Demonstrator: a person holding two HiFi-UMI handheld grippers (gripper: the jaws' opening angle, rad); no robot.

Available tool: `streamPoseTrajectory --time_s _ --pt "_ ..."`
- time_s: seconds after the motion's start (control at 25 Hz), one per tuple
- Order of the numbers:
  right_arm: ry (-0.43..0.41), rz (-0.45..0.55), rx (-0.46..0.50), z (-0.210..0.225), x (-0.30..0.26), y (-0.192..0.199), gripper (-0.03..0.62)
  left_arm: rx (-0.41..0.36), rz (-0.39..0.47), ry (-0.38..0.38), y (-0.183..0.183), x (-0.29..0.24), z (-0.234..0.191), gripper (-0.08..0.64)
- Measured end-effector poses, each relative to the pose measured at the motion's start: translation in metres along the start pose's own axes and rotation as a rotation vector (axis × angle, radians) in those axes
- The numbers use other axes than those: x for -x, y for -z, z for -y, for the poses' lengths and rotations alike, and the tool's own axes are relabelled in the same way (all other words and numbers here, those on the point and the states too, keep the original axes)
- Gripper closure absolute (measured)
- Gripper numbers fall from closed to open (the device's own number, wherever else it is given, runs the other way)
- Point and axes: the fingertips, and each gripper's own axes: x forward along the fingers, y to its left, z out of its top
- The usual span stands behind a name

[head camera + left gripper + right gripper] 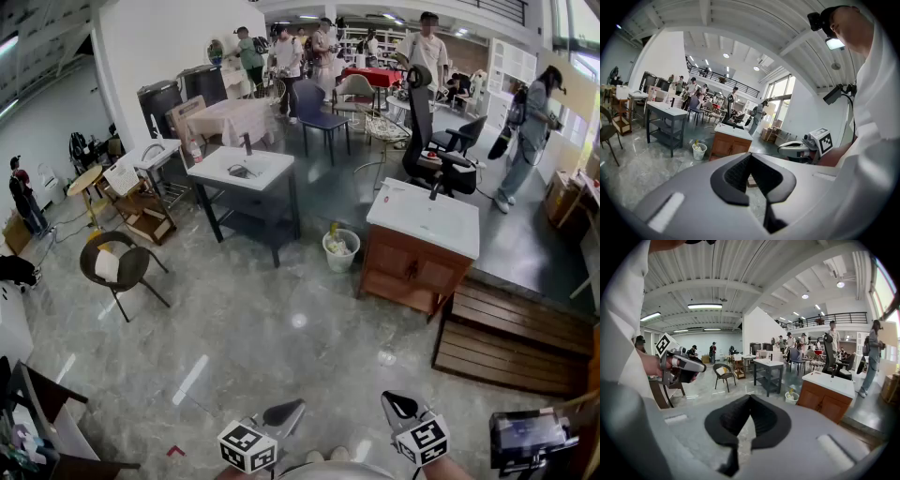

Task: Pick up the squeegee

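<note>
While you hold both tools low at 6 o'clock of the head view, a bare stretch of polished floor separates you from the furniture ahead. Your left gripper (750,158) has its jaws together with nothing between them. Your right gripper (750,398) is likewise pressed closed and empty.

The squeegee cannot be identified in any view. It may lie on one of the sink units ahead, but the frames do not settle that.

- **At 11 o'clock:** the grey sink table (272,167).
- **At 1 o'clock:** the wooden vanity cabinet (408,272).
- **At 12 o'clock:** the white bucket (340,253), between those two.
- **At 9 o'clock:** the round-backed chair (117,267).
- **At 4 o'clock:** the slatted wooden platform (511,342).

**Probable faults**
- **Closed jaws:** if you arrive with them closed, you would likely push the tool away instead of taking it, so part them before you close in.
- **Unconfirmed target:** you could seize a faucet or some other dark object by mistake.
- **Obstacles on the way:** the platform edge and the chair legs flank your likely path and could catch a foot or knock a gripper.
</note>
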Motion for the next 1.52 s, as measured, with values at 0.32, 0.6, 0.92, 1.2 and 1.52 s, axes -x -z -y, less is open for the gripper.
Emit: streamPoseTrajectory --time_s 0.32,0.6,0.92,1.2,1.52 --pt "0.013 -0.022 -0.016 0.023 -0.019 0.013 0.591 0.018 0.015 -0.049 -0.003 -0.009 -0.022 0.552" --pt "0.080 -0.051 -0.047 0.027 -0.103 -0.009 0.591 -0.094 -0.040 0.100 -0.023 -0.034 -0.102 0.552" --pt "0.203 -0.068 -0.123 -0.018 -0.225 -0.066 0.589 -0.187 -0.122 0.279 -0.061 -0.016 -0.223 0.552" --pt "0.279 -0.103 -0.171 -0.032 -0.281 -0.091 0.567 -0.162 -0.132 0.332 -0.076 -0.022 -0.301 0.536" --pt "0.324 -0.089 -0.184 0.049 -0.345 -0.110 0.552 -0.145 -0.128 0.336 -0.114 -0.094 -0.356 0.525"
